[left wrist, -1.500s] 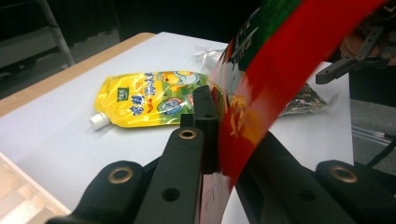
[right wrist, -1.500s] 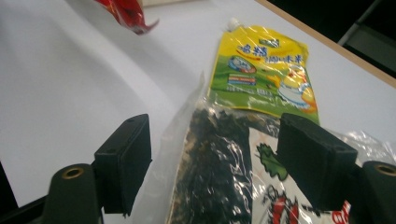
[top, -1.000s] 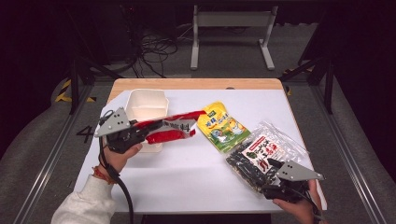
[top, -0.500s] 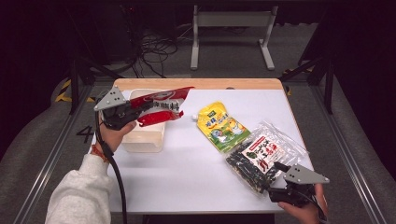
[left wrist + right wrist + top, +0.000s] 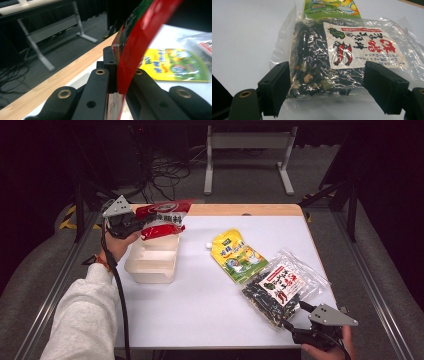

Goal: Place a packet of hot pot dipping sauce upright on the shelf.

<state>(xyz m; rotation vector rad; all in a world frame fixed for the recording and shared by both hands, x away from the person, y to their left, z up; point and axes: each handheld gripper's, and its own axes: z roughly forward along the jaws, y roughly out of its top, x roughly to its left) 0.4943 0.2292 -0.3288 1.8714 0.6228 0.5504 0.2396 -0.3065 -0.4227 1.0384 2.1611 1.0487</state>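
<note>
A red snack packet (image 5: 162, 217) is held in the air over the far end of a white rectangular container (image 5: 150, 265) at the table's left. My left gripper (image 5: 135, 222) is shut on its left end; in the left gripper view the jaws (image 5: 117, 62) pinch the red packet (image 5: 140, 45) edge-on. At the near right edge, my right gripper (image 5: 295, 332) stands open just short of a clear bag of dark seaweed snack (image 5: 280, 287). In the right gripper view the gripper (image 5: 329, 85) has a jaw on either side of that bag's (image 5: 342, 50) near end, without touching it.
A yellow pouch (image 5: 235, 255) lies mid-table, partly under the clear bag's far end. A small white object (image 5: 208, 246) sits beside its top. The table has a wooden strip (image 5: 250, 210) along the far edge. A metal stand (image 5: 247, 150) and cables lie on the floor beyond.
My left gripper carried the red packet away from me and up, from beside the container's near end to above its far end. My right gripper drew back slightly toward the near edge.
</note>
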